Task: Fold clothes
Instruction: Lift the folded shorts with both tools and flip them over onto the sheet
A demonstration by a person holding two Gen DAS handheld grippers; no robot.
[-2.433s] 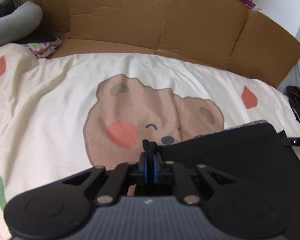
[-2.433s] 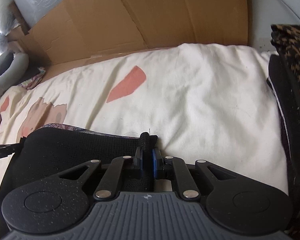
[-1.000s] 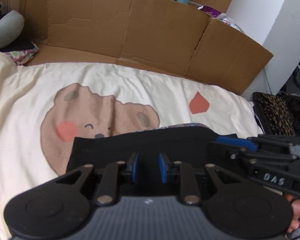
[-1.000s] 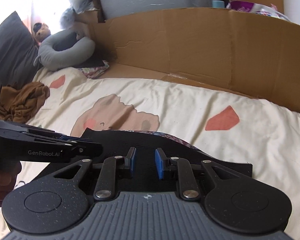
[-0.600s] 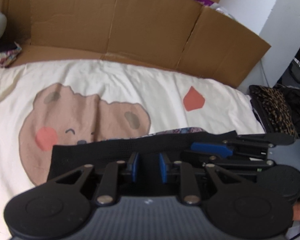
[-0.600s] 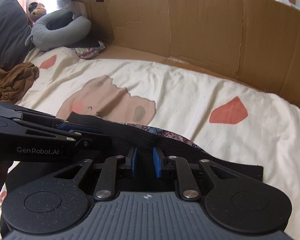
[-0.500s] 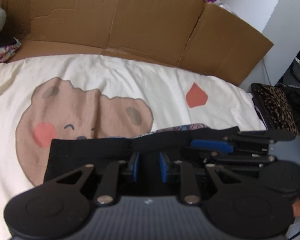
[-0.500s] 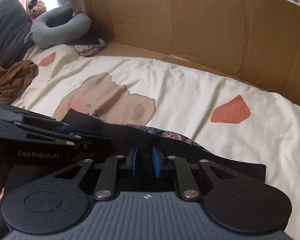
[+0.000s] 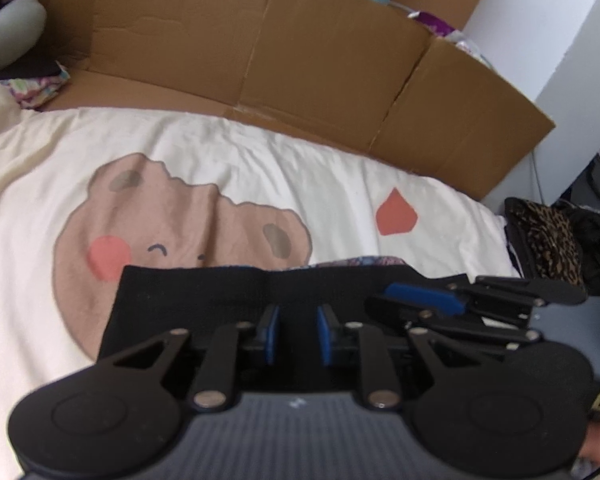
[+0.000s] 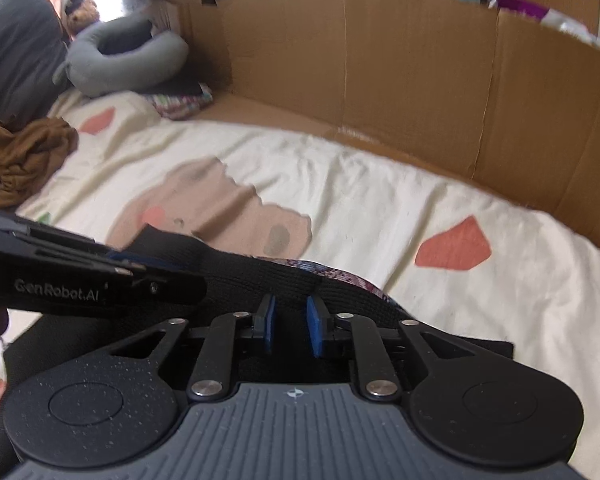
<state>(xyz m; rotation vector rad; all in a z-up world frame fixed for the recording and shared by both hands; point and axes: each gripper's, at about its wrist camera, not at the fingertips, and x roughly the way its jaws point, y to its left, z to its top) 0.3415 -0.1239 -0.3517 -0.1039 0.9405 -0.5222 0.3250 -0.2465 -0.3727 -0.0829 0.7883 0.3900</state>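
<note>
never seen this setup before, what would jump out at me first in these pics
First the cartoon bear face printed on the cream bedsheet, mid-bed. Just in front of it lies a black garment, with both grippers poised over its near edge, jaws apart. Behind the bed a brown cardboard wall runs along the far side.

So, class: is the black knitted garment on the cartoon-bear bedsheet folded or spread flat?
Folded: the black knitted garment lies doubled, patterned lining peeking between its layers.

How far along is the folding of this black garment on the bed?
Done: the black garment lies flat on the bedsheet. In hand: left claw closing, right claw opening, over its waistband, pads not pressing. Left: further folds; the brown cloth lies crumpled.
</note>
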